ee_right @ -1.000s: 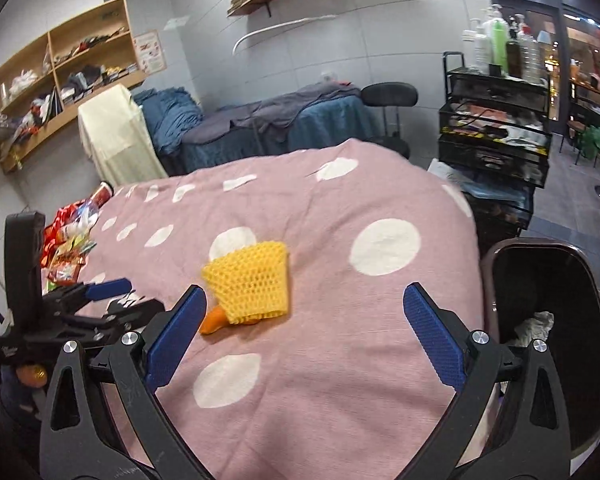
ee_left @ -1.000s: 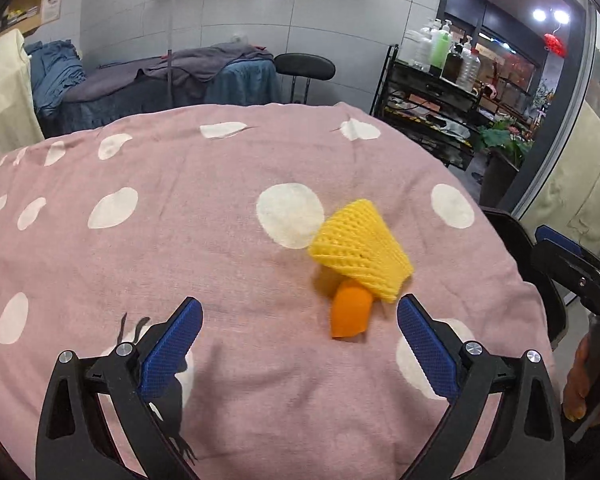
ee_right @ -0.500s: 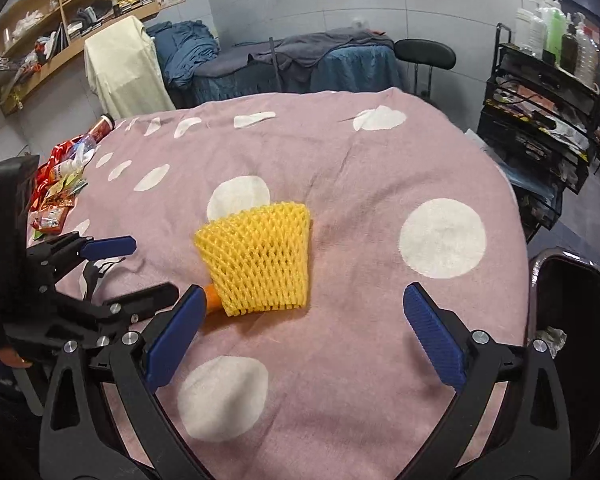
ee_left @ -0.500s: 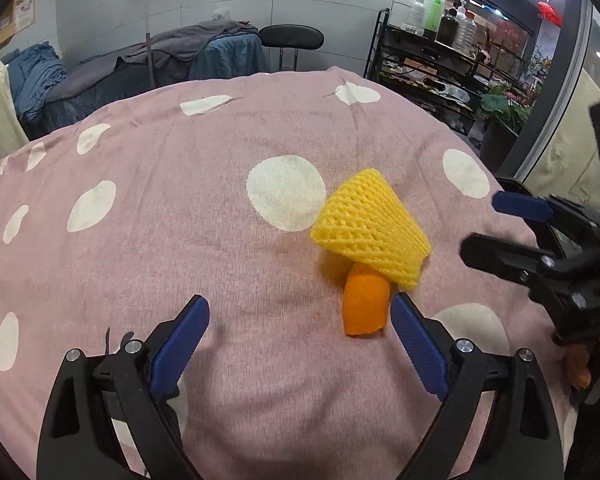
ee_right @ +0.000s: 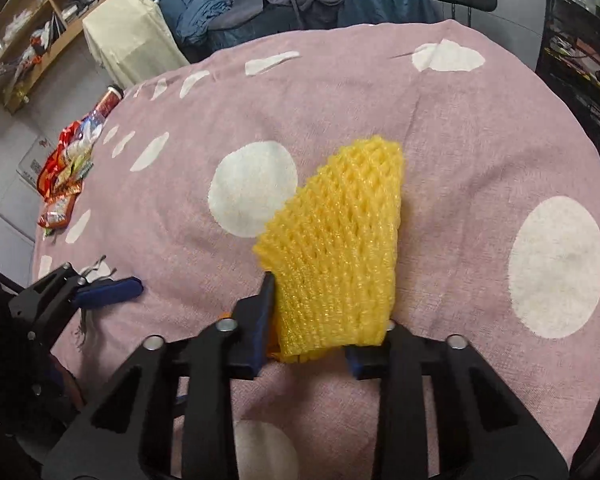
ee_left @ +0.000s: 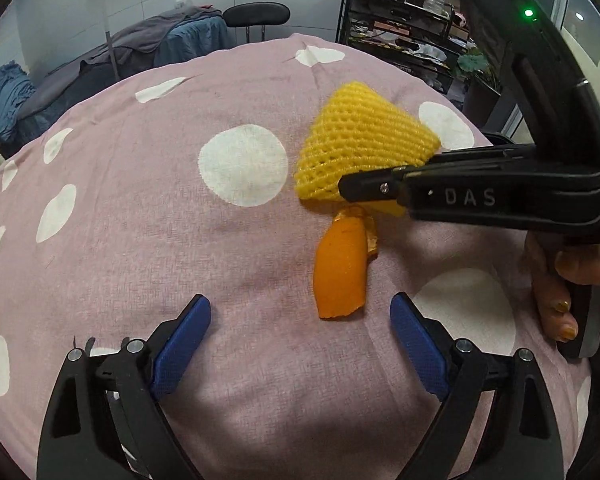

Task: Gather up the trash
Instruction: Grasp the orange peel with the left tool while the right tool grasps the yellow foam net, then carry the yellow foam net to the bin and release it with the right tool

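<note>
Since a moment ago the right tool (ee_right: 324,340) has swept in and its jaws have just been closing, now clenched on the near end of the yellow foam mesh fruit sleeve (ee_right: 340,240) lying on the pink white-dotted tabletop (ee_right: 460,128). Just beside it the orange peel strip (ee_left: 342,268) lies ahead of the left tool (ee_left: 300,340), whose jaws, released and empty, have just been narrowing slightly. Lift the soft sleeve gently, lest it slip free.

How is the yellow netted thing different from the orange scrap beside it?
The yellow foam net is a big, puffy mesh sleeve; the orange peel is a smaller, smooth, curled strip. The right gripper, its jaws just closed, pinches the net, while the peel lies untouched ahead of the open left gripper. Both rest on the pink spotted cloth.
</note>
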`<state>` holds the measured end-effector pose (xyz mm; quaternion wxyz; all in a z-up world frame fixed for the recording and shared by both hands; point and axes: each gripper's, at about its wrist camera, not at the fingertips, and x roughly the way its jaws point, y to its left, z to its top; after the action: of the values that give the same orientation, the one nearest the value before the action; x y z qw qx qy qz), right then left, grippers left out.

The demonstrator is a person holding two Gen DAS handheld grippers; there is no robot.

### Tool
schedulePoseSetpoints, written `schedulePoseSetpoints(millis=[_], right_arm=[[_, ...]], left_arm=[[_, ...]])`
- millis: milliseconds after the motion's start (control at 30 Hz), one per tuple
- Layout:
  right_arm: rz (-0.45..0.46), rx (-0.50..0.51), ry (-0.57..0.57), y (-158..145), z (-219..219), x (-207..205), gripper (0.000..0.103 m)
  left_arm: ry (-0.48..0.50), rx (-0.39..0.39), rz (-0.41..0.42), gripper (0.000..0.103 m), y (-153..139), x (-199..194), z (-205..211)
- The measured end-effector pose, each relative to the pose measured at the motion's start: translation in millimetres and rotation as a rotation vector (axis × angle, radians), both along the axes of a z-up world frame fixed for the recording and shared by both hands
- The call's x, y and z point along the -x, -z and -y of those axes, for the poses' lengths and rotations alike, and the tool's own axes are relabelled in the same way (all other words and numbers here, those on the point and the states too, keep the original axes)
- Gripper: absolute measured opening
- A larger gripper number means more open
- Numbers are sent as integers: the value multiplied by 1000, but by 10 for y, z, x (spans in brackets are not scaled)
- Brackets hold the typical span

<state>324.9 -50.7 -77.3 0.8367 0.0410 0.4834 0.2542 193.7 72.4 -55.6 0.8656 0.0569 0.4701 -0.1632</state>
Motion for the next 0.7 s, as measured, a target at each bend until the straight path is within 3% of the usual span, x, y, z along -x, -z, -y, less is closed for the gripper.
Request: schedulePoseSetpoints(millis=[133, 233, 300, 333, 433, 700], right_arm=[[140, -44, 113, -197, 199, 186, 16], [214, -61, 166, -314, 278, 278, 15], [275, -70, 200, -413, 366, 360, 15], [296, -72, 209, -457, 399, 380, 16], [374, -75, 221, -572, 440, 478, 15], [447, -82, 219, -709, 515, 556, 15]], left_arm=[[30, 8, -46, 73, 36, -151, 126], [39, -13, -72, 57, 93, -279, 221], [50, -35, -78, 37, 119, -320, 280], [52, -44, -66, 31, 113, -316, 302], [36, -42, -16, 27, 43, -243, 283], [-55, 113, 138, 25, -339, 121, 42]])
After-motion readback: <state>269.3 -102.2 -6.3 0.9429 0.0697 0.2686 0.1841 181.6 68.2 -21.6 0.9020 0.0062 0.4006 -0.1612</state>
